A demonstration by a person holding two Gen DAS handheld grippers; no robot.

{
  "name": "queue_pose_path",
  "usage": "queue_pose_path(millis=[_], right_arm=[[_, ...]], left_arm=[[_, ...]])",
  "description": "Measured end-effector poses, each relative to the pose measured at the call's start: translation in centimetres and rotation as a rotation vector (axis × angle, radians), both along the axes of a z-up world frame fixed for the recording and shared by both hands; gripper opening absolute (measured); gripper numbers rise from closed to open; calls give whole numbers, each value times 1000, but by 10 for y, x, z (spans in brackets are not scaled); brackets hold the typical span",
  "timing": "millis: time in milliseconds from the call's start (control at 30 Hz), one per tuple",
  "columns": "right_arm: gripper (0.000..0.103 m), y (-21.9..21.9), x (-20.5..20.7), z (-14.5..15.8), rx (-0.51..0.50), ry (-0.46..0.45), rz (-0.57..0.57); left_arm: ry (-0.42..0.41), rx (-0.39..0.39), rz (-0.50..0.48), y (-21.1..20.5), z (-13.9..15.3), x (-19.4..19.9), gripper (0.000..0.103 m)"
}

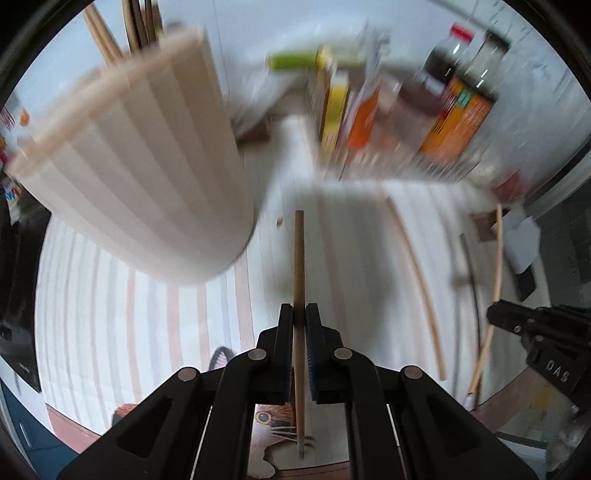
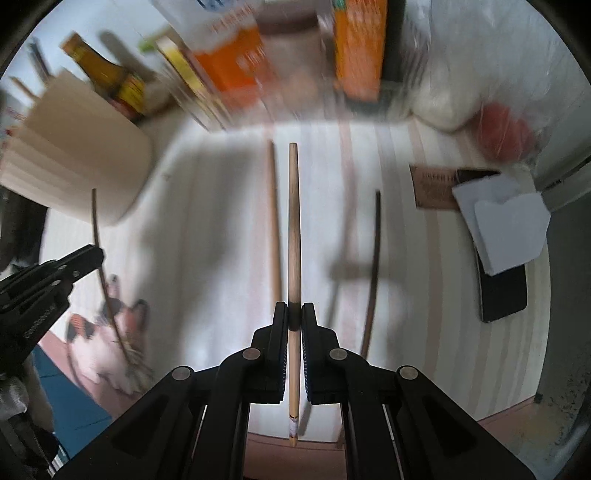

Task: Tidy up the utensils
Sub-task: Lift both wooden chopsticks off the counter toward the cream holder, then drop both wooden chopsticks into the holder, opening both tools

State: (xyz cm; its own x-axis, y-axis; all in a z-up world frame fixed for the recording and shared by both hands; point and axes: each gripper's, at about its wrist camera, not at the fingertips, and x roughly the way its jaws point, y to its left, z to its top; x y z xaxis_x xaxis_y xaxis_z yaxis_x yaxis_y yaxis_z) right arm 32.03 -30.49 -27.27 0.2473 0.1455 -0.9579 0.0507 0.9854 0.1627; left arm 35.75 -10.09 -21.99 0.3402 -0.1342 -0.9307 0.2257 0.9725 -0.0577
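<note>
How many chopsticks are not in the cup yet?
4: one in the left gripper, one in the right gripper, a pale chopstick and a dark chopstick lying on the striped cloth. Others may be hidden.

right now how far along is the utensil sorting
Done: a few chopsticks already stand in the beige holder. In hand: the left gripper and right gripper each clamp one chopstick. Left: two loose chopsticks lying on the striped cloth.
</note>
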Motion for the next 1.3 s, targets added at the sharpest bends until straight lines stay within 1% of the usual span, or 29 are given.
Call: queue_pose_path(millis=[167, 233, 300, 367, 400, 433, 500, 600, 700, 767, 833, 1000, 1067, 1300], right_arm=[[7, 6, 0, 54, 42, -150, 5], [7, 8, 9, 87, 67, -228, -2], [7, 9, 12, 111, 90, -293, -7], [7, 10, 21, 151, 118, -389, -13], [7, 12, 26, 168, 127, -423, -7], [7, 12, 30, 182, 136, -455, -8], [7, 17, 44, 211, 146, -525, 0], [7, 25, 67, 243, 166, -595, 11], [7, 40, 91, 261, 192, -636, 22], [7, 51, 104, 266, 208, -645, 36], [7, 65, 122, 265, 235, -642, 49], [7, 99, 156, 250, 261, -621, 86], [7, 113, 171, 243, 261, -612, 103], [7, 147, 192, 224, 248, -624, 136]], left_arm=[[-140, -74, 1, -2, 62, -2, 4], [-197, -123, 10, 0, 93, 2, 4], [-249, -169, 15, 4, 125, 9, 3], [-303, -220, 30, 11, 158, 17, 3], [-331, -236, 33, 14, 177, 23, 3], [-350, -250, 41, 17, 189, 26, 3], [-398, -258, 50, 26, 217, 35, 3], [-454, -255, 84, 43, 249, 51, 3], [-480, -234, 112, 59, 263, 64, 3], [-479, -220, 132, 70, 266, 72, 3], [-474, -193, 155, 80, 265, 78, 3], [-426, -174, 211, 101, 246, 89, 3], [-411, -165, 224, 101, 238, 88, 3], [-334, -163, 255, 115, 213, 97, 3]])
